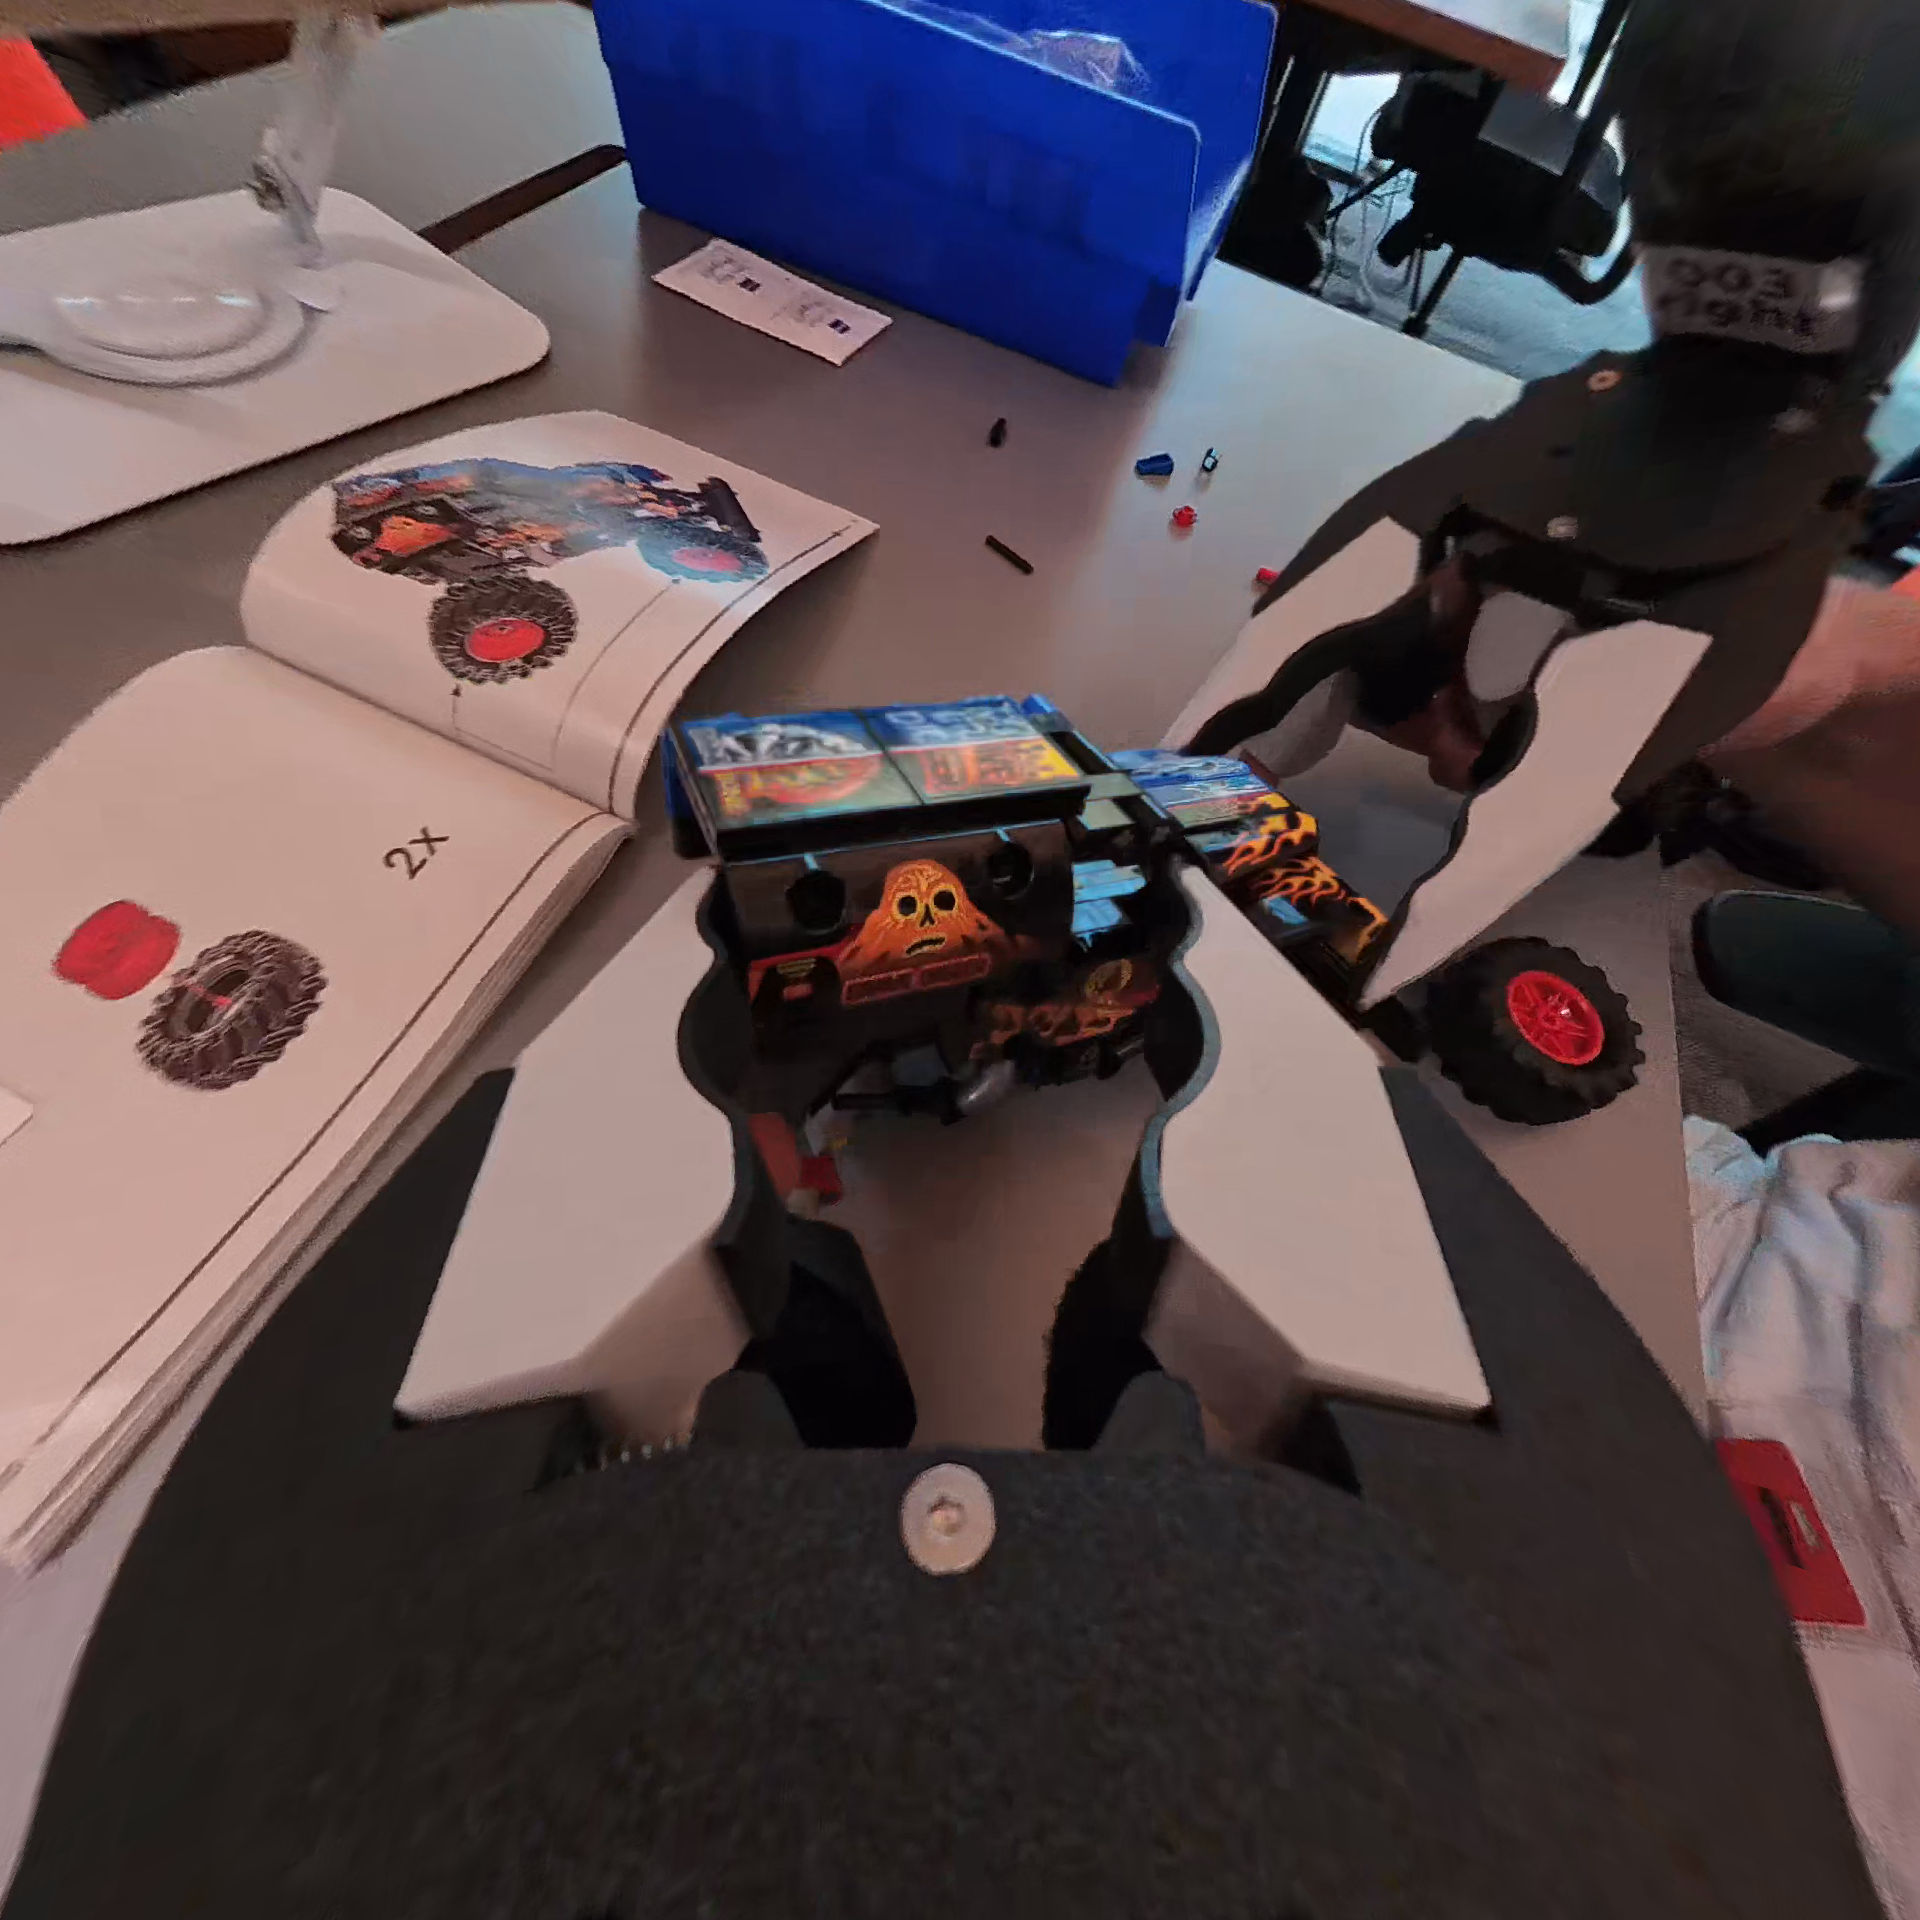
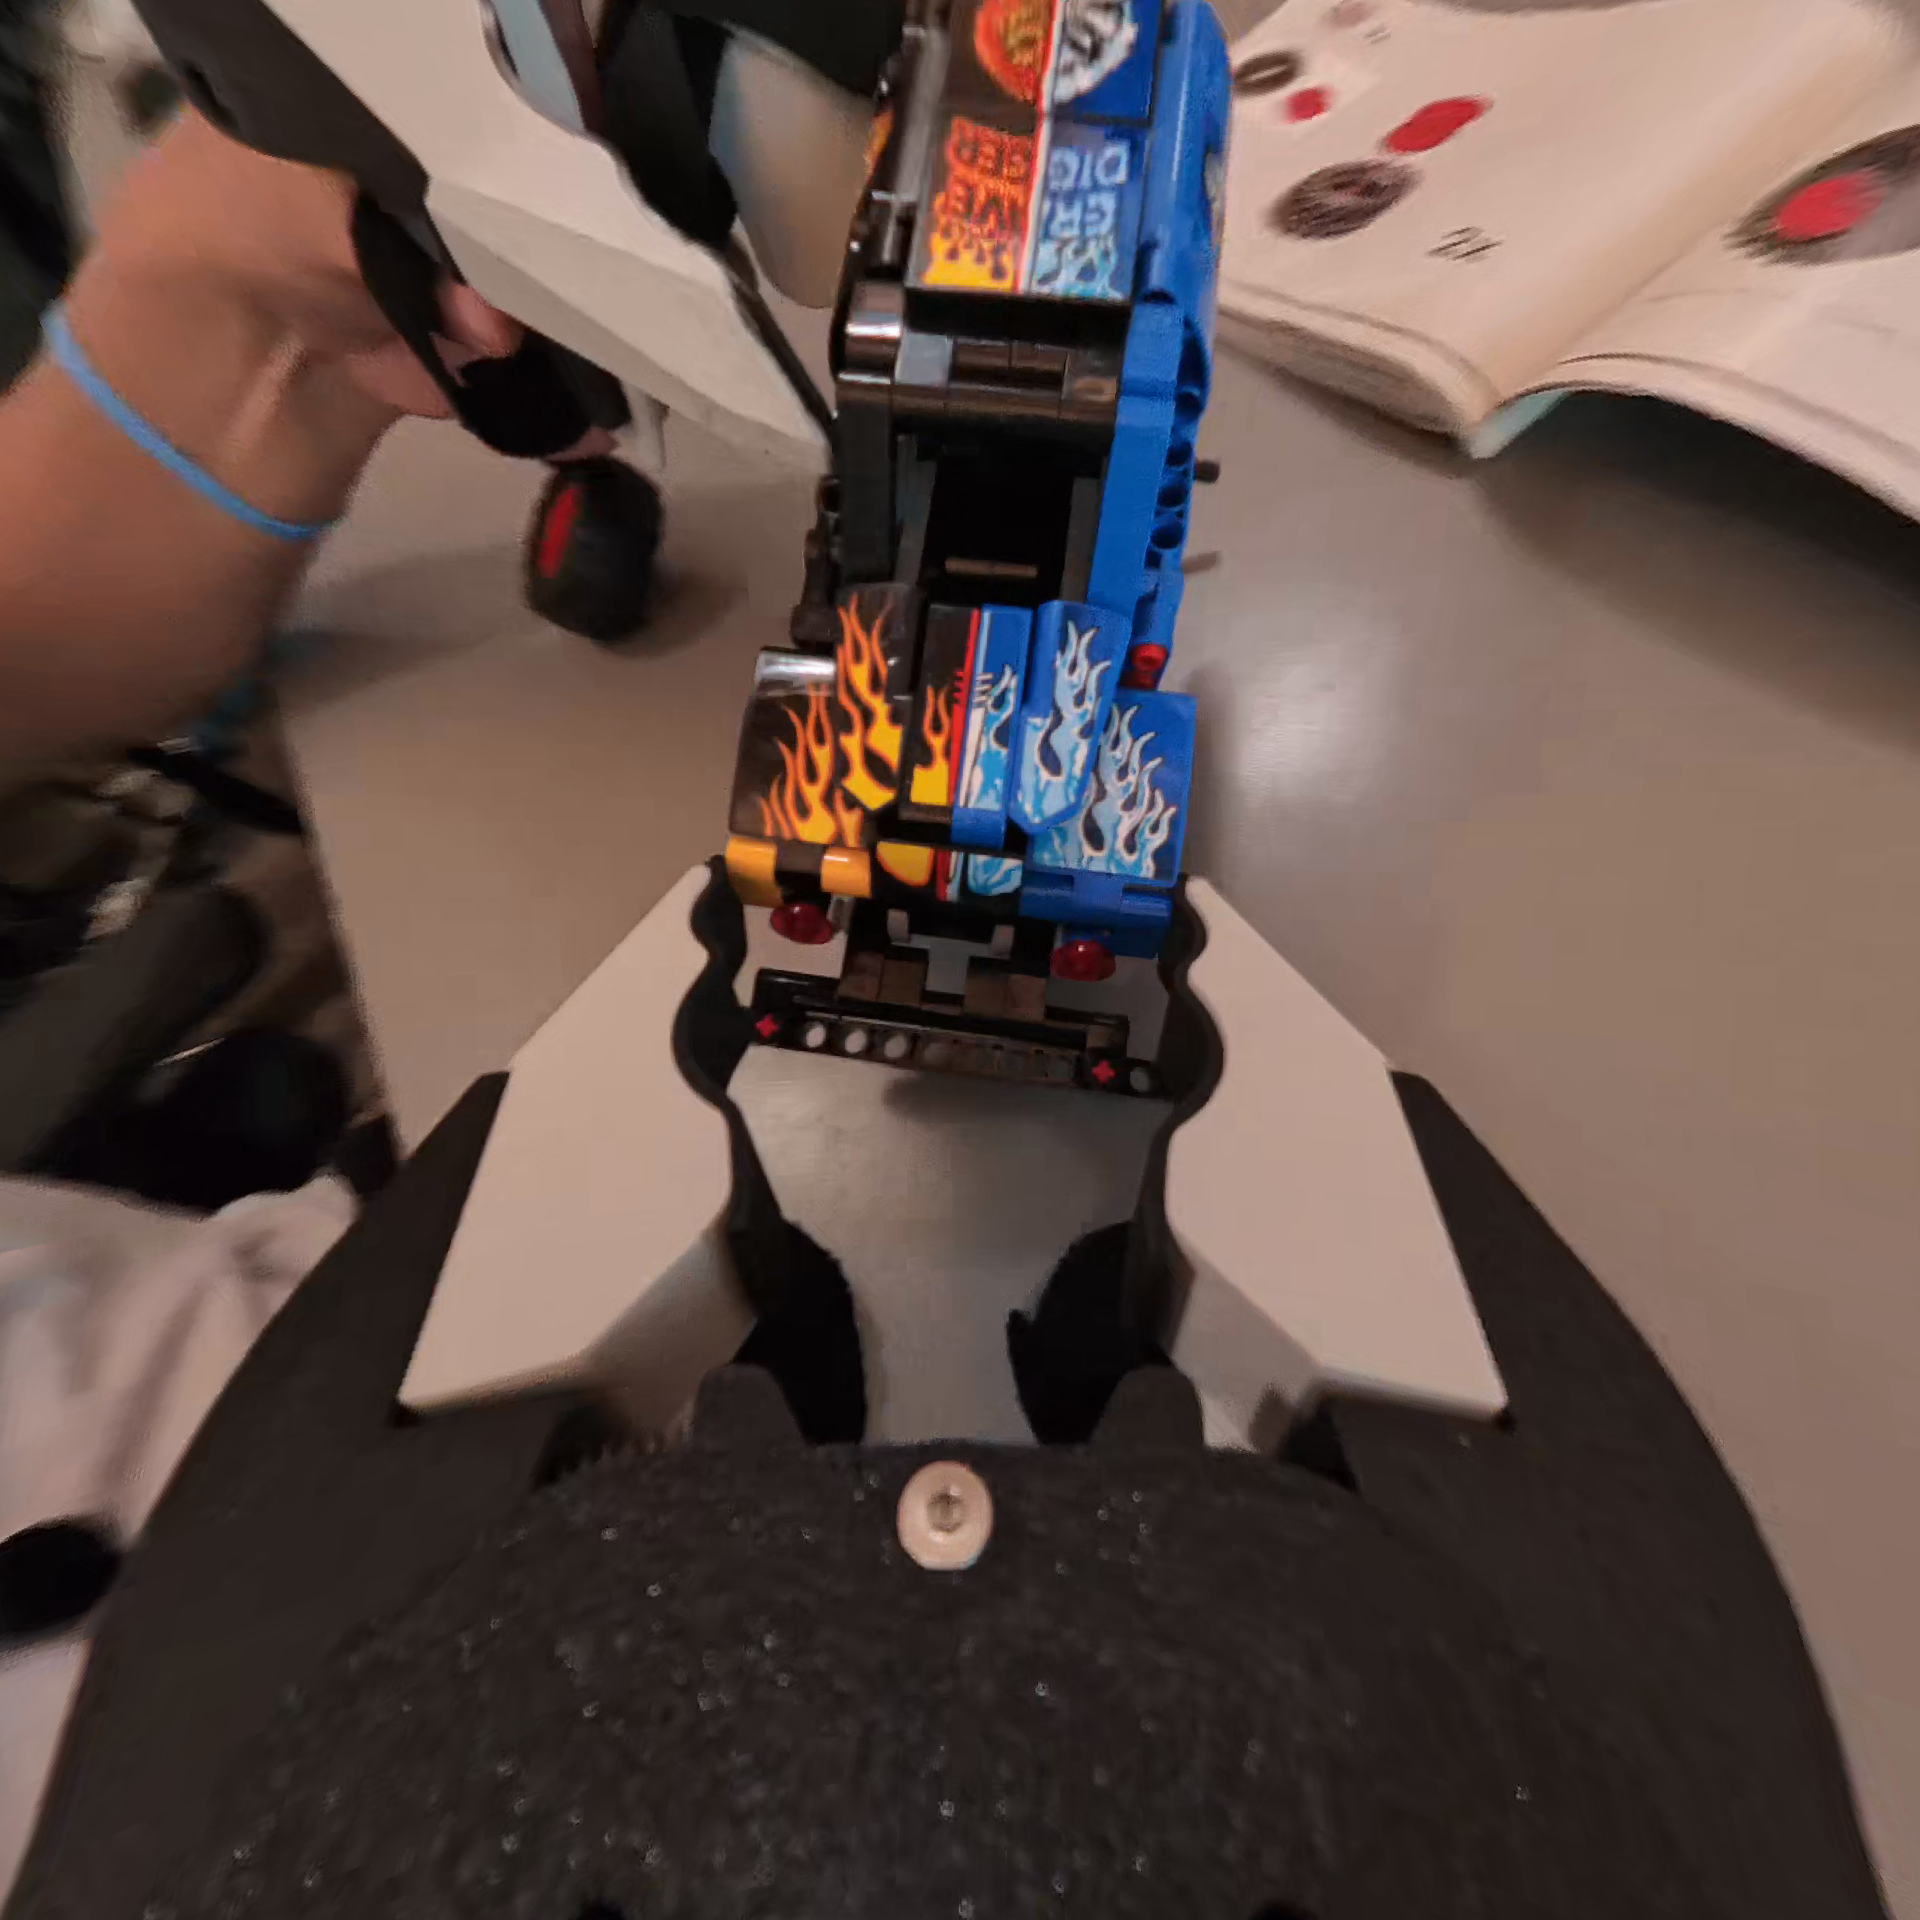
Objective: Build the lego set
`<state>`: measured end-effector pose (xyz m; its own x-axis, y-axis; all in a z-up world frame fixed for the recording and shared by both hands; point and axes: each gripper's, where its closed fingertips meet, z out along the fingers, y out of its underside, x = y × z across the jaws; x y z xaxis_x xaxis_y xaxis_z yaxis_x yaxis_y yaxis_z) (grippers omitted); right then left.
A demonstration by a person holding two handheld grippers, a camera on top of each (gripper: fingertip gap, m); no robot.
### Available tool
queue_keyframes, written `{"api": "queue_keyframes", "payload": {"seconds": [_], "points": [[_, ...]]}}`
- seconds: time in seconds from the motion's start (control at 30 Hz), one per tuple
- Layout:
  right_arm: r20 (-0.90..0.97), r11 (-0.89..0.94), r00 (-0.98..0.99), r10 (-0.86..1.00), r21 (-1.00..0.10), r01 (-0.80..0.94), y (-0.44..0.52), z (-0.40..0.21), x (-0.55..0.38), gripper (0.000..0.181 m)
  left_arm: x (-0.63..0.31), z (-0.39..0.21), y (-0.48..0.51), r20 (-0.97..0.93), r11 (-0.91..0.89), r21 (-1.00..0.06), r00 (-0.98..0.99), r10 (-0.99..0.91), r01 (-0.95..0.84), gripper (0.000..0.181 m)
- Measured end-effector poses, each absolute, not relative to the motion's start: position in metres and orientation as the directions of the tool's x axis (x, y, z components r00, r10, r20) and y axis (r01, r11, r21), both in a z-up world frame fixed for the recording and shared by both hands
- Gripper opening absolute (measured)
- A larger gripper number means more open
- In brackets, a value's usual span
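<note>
The lego truck (image 1: 914, 914) is black and blue with flame stickers and an orange skull on its rear. My left gripper (image 1: 951, 914) is shut on its rear end, one finger on each side. My right gripper (image 2: 951, 914) is shut on its front end (image 2: 966, 790), by the bumper, and also shows in the left wrist view (image 1: 1278, 868). A black tyre with a red hub (image 1: 1538, 1029) stands on the table beside the truck, also seen in the right wrist view (image 2: 592, 551). No wheel shows on the truck's visible sides.
An open instruction booklet (image 1: 416, 831) lies left of the truck. A blue bin (image 1: 935, 177) stands at the back. Small loose pieces (image 1: 1153, 464) and a black pin (image 1: 1008, 554) lie on the grey table. A white stand base (image 1: 208, 343) is far left, white cloth (image 1: 1808, 1299) right. The black pin (image 1: 1008, 554) lies around 15 cm away from my right fingertips.
</note>
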<state>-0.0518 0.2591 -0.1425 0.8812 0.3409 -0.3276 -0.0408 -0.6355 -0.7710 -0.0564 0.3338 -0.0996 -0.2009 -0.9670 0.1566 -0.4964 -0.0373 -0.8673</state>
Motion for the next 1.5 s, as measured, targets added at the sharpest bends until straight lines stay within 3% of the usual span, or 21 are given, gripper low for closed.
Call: {"api": "queue_keyframes", "payload": {"seconds": [0.03,0.17,0.3,0.57,0.67,0.8,0.9,0.97,1.07,1.27,1.4,1.5], "points": [[-0.374,-0.647,0.846,0.379,-0.761,-0.046,0.260,-0.140,-0.058,0.080,-0.063,-0.096,0.336,0.130,-0.021,-0.863,-0.181,-0.975,-0.504,0.071],[-0.431,-0.684,0.778,0.458,-0.729,0.000,0.264,-0.145,-0.071,0.080,-0.085,-0.105,0.340,0.089,0.009,-0.819,-0.143,-0.986,-0.573,0.073],[-0.551,-0.718,0.692,0.467,-0.693,-0.068,0.263,-0.139,-0.080,0.076,-0.092,-0.104,0.340,0.108,-0.005,-0.815,-0.143,-0.984,-0.580,0.074],[-0.616,-0.705,0.650,0.445,-0.689,-0.171,0.268,-0.136,-0.077,0.075,-0.081,-0.104,0.344,0.103,0.013,-0.815,-0.168,-0.980,-0.579,0.083],[-0.712,-0.734,0.593,0.376,-0.620,-0.279,0.271,-0.133,-0.071,0.075,-0.069,-0.106,0.349,0.128,-0.010,-0.793,-0.150,-0.980,-0.609,0.083],[-0.822,-0.762,0.487,0.297,-0.511,-0.397,0.274,-0.129,-0.058,0.075,-0.053,-0.109,0.355,0.235,-0.078,-0.688,-0.120,-0.964,-0.721,0.082],[-0.778,-0.724,0.537,0.326,-0.571,-0.387,0.274,-0.131,-0.046,0.076,-0.041,-0.111,0.355,0.268,-0.075,-0.641,-0.131,-0.954,-0.764,0.079],[-0.660,-0.673,0.657,0.364,-0.674,-0.304,0.273,-0.138,-0.038,0.080,-0.035,-0.116,0.359,0.220,-0.030,-0.617,-0.136,-0.966,-0.787,0.061],[-0.444,-0.608,0.813,0.377,-0.780,-0.144,0.271,-0.149,-0.026,0.076,-0.028,-0.125,0.350,0.196,0.053,-0.579,-0.202,-0.960,-0.814,0.065],[-0.569,-0.656,0.745,0.348,-0.716,-0.240,0.265,-0.145,-0.021,0.075,-0.022,-0.120,0.347,0.155,0.083,-0.632,-0.231,-0.961,-0.771,0.065],[-0.714,-0.679,0.629,0.308,-0.628,-0.381,0.267,-0.137,-0.014,0.075,-0.042,-0.104,0.361,0.021,0.194,-0.749,-0.315,-0.949,-0.634,0.070],[-0.791,-0.694,0.532,0.302,-0.565,-0.447,0.268,-0.132,-0.013,0.075,-0.051,-0.115,0.364,-0.074,0.264,-0.789,-0.341,-0.937,-0.554,0.059]]}}
